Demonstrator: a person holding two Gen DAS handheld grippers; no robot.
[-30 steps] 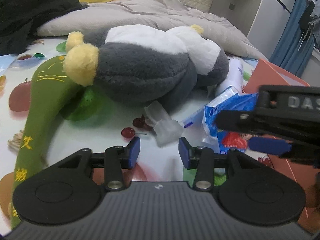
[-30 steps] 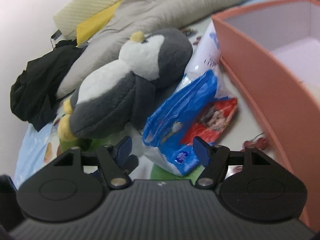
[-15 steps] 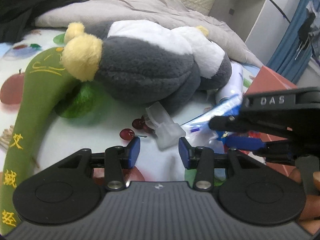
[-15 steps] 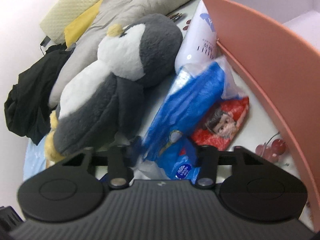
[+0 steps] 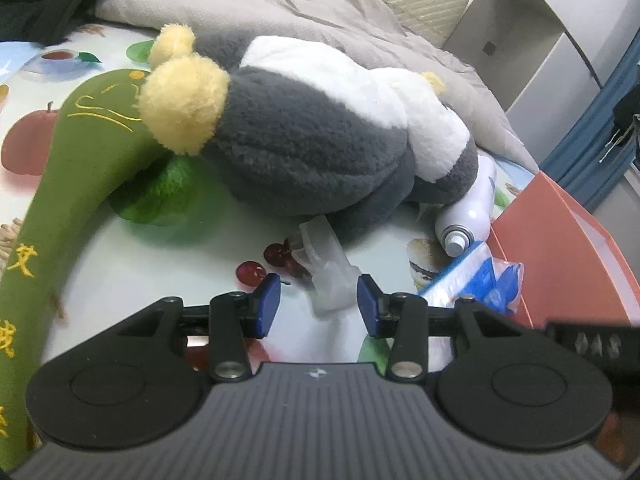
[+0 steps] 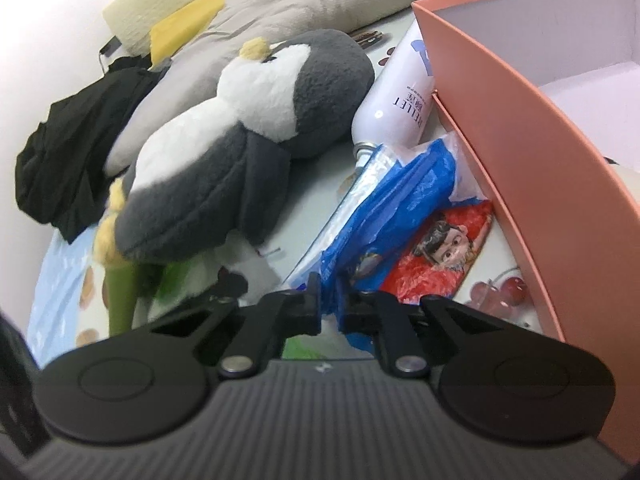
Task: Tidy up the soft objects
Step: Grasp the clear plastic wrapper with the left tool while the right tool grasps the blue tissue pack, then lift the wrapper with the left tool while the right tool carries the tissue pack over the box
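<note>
The right gripper (image 6: 329,306) was pinched shut on the near end of a blue plastic package (image 6: 392,216), which lay on the fruit-print bed sheet (image 5: 132,264) just beside the salmon-pink box (image 6: 532,152). The left gripper (image 5: 317,306) hung open and empty, its blue pads either side of a clear plastic scrap (image 5: 326,272). A plush penguin (image 5: 320,136) sprawled beyond, against a green cushion (image 5: 76,184) and a white bottle (image 6: 400,100).

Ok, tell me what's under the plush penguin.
The plush penguin lies across the head of a green embroidered cushion on the fruit-print sheet. Anything else beneath its body is hidden.
</note>
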